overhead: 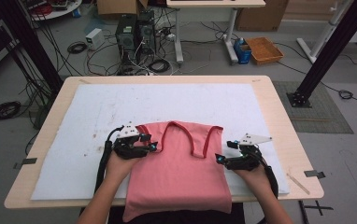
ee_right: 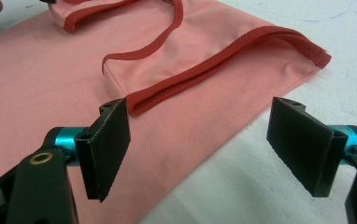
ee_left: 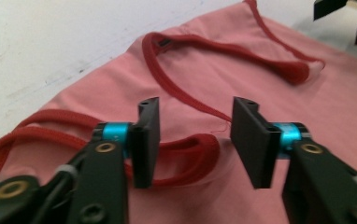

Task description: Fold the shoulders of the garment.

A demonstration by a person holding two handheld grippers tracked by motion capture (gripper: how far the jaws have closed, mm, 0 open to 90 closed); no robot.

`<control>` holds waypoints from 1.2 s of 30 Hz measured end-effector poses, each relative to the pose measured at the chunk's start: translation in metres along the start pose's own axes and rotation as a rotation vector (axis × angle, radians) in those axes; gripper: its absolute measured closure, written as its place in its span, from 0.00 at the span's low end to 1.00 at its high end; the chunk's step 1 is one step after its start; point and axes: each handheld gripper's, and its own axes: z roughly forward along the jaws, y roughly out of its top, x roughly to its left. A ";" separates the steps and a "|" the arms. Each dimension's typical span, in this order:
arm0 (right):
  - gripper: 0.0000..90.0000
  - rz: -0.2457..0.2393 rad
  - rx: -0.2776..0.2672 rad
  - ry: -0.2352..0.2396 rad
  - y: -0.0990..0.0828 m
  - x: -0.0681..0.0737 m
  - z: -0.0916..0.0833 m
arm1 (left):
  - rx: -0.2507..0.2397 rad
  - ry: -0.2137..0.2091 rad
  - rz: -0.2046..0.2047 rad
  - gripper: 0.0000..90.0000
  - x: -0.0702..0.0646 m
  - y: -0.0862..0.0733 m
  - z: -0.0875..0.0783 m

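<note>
Both grippers, left gripper (overhead: 152, 145) and right gripper (overhead: 219, 158), hold jaws apart.

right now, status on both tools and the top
Left tool open over armhole trim. Right tool open at side edge. Pink sleeveless fabric top flat on white mat. Nothing in the way.

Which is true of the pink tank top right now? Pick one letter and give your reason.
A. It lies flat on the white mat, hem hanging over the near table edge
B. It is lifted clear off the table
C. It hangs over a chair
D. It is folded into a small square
A: the pink tank top lies spread on the white mat, and its hem drops past the table's near edge.
</note>
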 end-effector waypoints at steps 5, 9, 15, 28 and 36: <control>0.24 0.000 0.005 0.000 0.000 0.000 0.000 | 0.069 -0.023 0.034 0.82 -0.002 -0.003 0.001; 0.24 0.001 0.011 0.001 0.001 0.000 0.001 | 0.089 -0.029 0.044 0.94 -0.005 -0.007 0.000; 0.24 0.009 0.015 0.006 0.001 -0.001 0.001 | 0.064 -0.058 0.043 0.99 -0.005 -0.008 -0.011; 0.24 0.012 0.022 0.001 0.001 -0.001 0.002 | 0.154 -0.034 0.095 0.91 -0.008 -0.011 -0.005; 0.24 0.016 0.023 0.007 0.001 -0.001 0.002 | 0.137 -0.051 0.084 0.94 -0.008 -0.017 -0.022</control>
